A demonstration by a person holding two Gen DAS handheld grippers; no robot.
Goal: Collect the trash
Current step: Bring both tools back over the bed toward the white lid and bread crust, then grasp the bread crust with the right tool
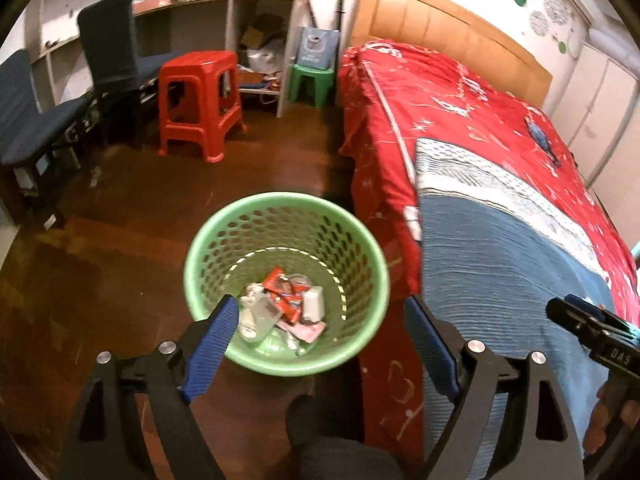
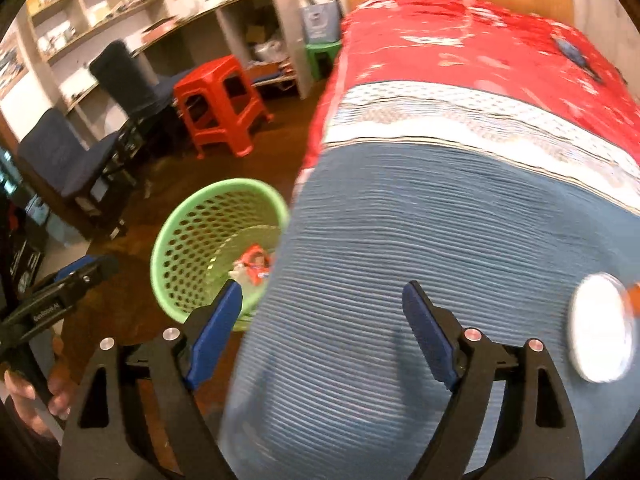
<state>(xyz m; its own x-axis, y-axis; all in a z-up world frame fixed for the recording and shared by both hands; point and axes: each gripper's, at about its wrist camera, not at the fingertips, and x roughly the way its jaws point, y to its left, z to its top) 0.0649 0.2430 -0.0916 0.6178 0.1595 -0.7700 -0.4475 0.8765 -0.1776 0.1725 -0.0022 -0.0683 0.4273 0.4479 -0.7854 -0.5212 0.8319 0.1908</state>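
A green perforated wastebasket (image 1: 286,216) stands on the brown floor beside the bed, holding red wrappers and clear plastic trash (image 1: 280,308). My left gripper (image 1: 320,312) hangs open above the basket's near rim with nothing between its blue pads. My right gripper (image 2: 322,300) is open over the blue blanket (image 2: 400,240) at the bed's edge and holds nothing. The basket (image 2: 188,224) shows at its left. A round white lid-like object (image 2: 602,328) lies on the blanket at the right, blurred. The right gripper (image 1: 588,324) also shows in the left wrist view.
The bed has a red cover (image 1: 460,92) and wooden headboard (image 1: 440,20). A red stool (image 1: 200,96), green stool (image 1: 310,82) and dark chairs (image 1: 112,44) stand by the desk shelving. A dark-socked foot (image 1: 316,424) is on the floor near the basket.
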